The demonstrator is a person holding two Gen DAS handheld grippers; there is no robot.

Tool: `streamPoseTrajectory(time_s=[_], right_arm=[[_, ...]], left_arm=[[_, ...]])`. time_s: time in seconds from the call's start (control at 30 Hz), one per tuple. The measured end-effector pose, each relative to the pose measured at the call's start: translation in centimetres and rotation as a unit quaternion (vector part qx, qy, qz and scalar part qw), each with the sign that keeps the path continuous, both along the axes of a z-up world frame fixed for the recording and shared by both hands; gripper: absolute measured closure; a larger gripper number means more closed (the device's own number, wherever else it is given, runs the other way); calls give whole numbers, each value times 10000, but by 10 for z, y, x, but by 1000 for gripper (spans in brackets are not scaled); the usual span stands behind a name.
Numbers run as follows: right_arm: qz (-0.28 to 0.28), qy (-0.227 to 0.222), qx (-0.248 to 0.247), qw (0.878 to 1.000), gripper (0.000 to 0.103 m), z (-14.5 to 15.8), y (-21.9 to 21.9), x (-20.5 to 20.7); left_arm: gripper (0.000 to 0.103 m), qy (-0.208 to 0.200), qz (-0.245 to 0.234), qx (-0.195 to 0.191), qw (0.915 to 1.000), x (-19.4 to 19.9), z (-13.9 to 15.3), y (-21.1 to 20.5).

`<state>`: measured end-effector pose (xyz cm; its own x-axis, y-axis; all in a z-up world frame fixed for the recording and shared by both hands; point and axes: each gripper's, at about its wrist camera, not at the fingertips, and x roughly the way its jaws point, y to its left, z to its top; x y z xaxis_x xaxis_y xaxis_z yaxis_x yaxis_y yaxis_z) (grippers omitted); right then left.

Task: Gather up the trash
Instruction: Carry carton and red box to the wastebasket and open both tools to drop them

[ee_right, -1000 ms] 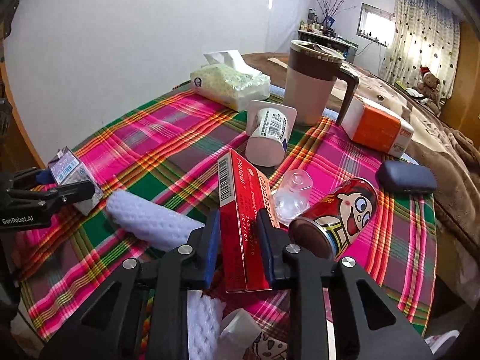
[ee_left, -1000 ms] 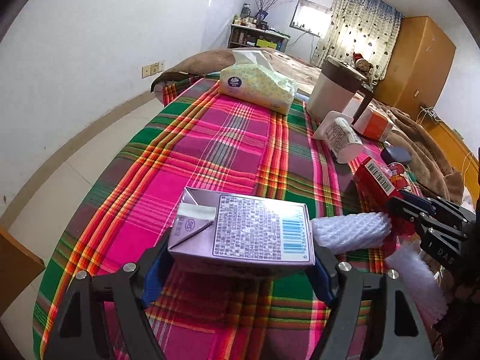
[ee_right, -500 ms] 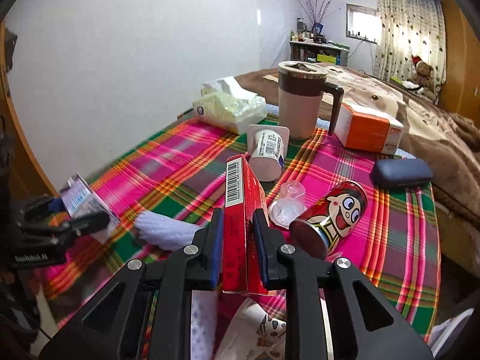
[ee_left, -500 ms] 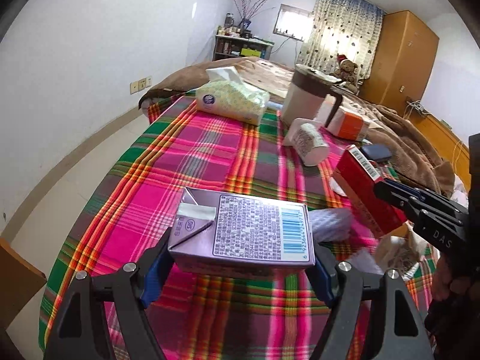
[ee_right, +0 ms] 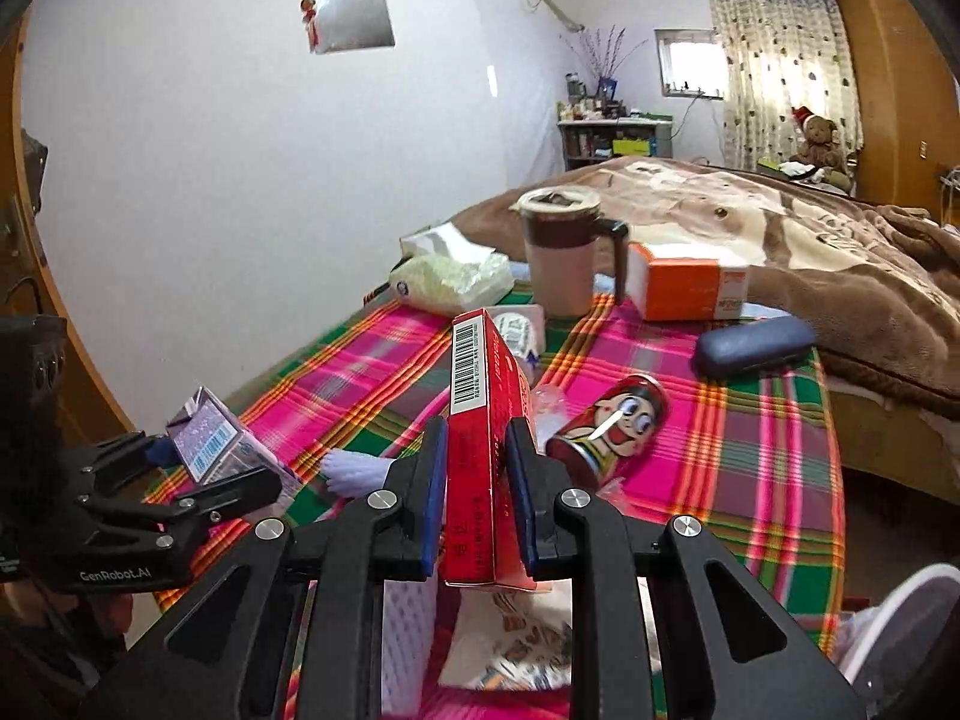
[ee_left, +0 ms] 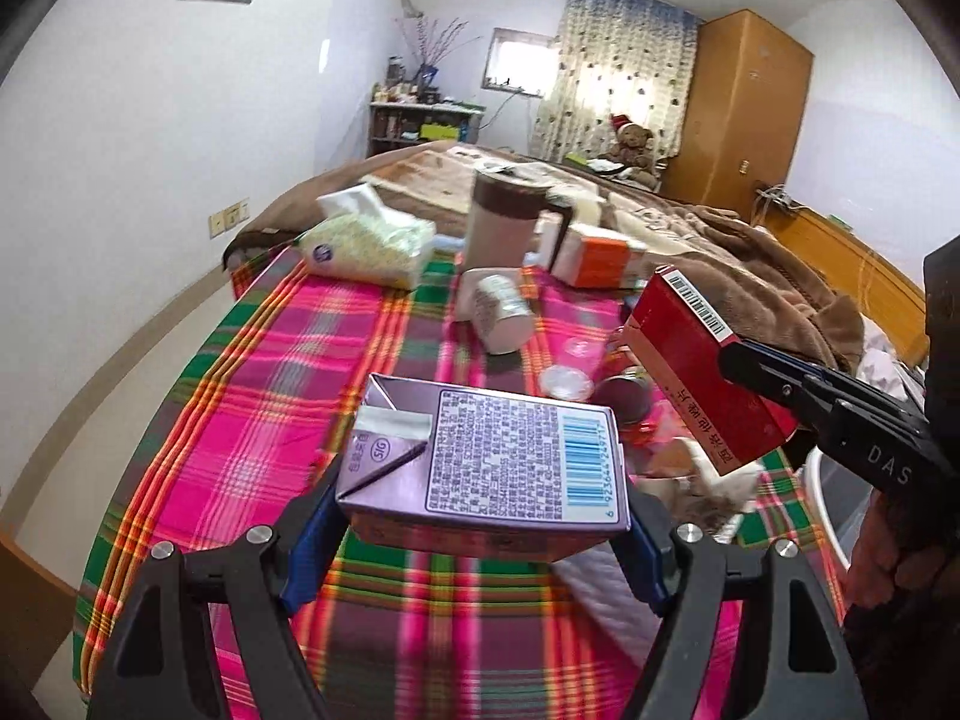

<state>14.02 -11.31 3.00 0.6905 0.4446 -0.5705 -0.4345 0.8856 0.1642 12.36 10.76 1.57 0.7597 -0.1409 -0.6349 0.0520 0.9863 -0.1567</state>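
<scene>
My left gripper (ee_left: 480, 531) is shut on a purple drink carton (ee_left: 492, 462), held flat above the plaid cloth; it shows at the left of the right wrist view (ee_right: 210, 450). My right gripper (ee_right: 477, 468) is shut on a red box (ee_right: 486, 432) standing on edge, lifted above the table; it also shows in the left wrist view (ee_left: 696, 366). On the cloth lie a red cartoon can (ee_right: 606, 426), a toppled white cup (ee_left: 498, 312), clear plastic lids (ee_left: 564, 381), white foam netting (ee_right: 354, 474) and a crumpled wrapper (ee_right: 516, 642).
At the back of the plaid tablecloth (ee_left: 270, 372) are a tissue pack (ee_left: 366, 246), a lidded mug (ee_right: 561, 258), an orange-white box (ee_right: 684, 288) and a dark case (ee_right: 753, 345). A white bin rim (ee_right: 900, 618) shows low right. A brown-blanketed bed lies beyond.
Both grippers have risen and pulled back from the table, each keeping its item. The red box now sits higher above the can and lids.
</scene>
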Motion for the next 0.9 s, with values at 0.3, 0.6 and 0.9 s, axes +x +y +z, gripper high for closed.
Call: streamPoseTrajectory(time_s=[0.3,0.6,0.9], right_arm=[[-310,-146,137,9993,83,7,-40,-22],[-842,-313,167,9958,83,14,-90,-45],[-1700,-327,0,9849,83,10,-150,-69]], left_arm=[[25,-198,-486,62,9986,-11,17,-51],[25,-317,-1001,137,9944,-21,25,-110],[25,-365,-1668,80,9853,-24,26,-185]])
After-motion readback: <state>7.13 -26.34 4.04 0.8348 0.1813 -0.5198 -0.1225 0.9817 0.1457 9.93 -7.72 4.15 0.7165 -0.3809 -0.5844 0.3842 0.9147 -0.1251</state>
